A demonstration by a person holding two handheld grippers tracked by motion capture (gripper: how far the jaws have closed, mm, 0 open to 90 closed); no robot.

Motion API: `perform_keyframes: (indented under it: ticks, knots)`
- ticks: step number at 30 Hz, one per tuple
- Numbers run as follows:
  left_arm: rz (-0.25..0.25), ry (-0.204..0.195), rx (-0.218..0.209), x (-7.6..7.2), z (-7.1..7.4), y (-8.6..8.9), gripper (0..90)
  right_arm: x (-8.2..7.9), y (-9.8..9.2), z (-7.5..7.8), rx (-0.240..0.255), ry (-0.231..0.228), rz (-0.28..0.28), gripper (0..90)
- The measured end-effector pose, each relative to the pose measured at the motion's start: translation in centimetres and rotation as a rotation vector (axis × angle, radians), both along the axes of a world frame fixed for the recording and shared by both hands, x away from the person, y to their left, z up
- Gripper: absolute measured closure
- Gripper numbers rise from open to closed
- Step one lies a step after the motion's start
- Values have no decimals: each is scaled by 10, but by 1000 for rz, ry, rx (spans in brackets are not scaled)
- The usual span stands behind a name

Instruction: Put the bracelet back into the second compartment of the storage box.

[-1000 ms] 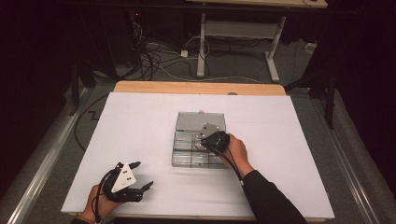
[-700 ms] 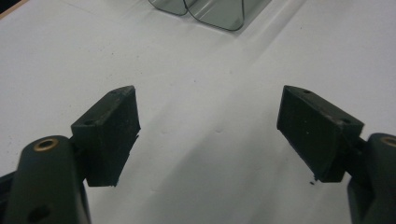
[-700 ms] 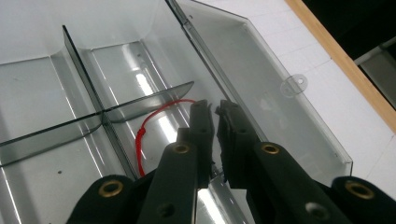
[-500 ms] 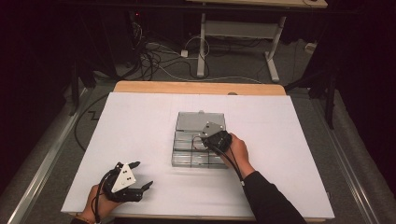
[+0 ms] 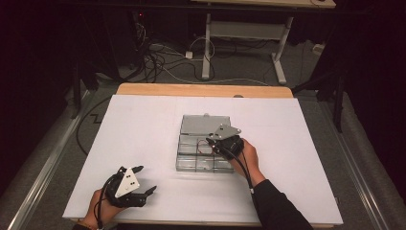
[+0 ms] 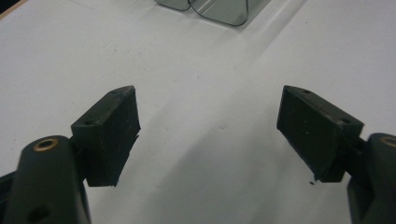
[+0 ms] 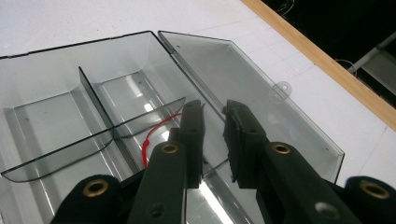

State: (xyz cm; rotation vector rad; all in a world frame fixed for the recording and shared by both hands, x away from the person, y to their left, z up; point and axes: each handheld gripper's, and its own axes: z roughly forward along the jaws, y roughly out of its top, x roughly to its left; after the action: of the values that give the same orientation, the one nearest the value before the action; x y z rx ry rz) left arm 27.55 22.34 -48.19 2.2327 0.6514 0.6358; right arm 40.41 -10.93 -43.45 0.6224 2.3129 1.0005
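Observation:
A clear plastic box with divided compartments lies mid-table, its lid folded flat on the far side. A thin red loop rests in one compartment, just left of my right gripper's jaws. My right gripper hovers over the box's right side. Its jaws stand a narrow gap apart with nothing between them. At the near left of the table, my left gripper rests wide open above bare white surface. The box corner lies well ahead of it.
A white sheet covers the table, with a wooden edge at the far side. Cables and a metal stand lie on the floor beyond. Dividers split the box into small bays.

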Motion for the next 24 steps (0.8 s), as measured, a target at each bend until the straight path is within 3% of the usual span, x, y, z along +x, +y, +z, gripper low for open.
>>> perform_keyframes:
  ticks: [6, 17, 24]
  knots:
    - [0, 2, -2, 0, 0, 0, 204, -5, -7, 3, 48, -11, -17, 730]
    - [4, 5, -10, 1, 0, 0, 205, -18, -21, 7, 129, -47, -63, 473]
    - [5, 12, -20, 1, 0, 0, 205, -24, -28, 8, 173, -27, -38, 324]
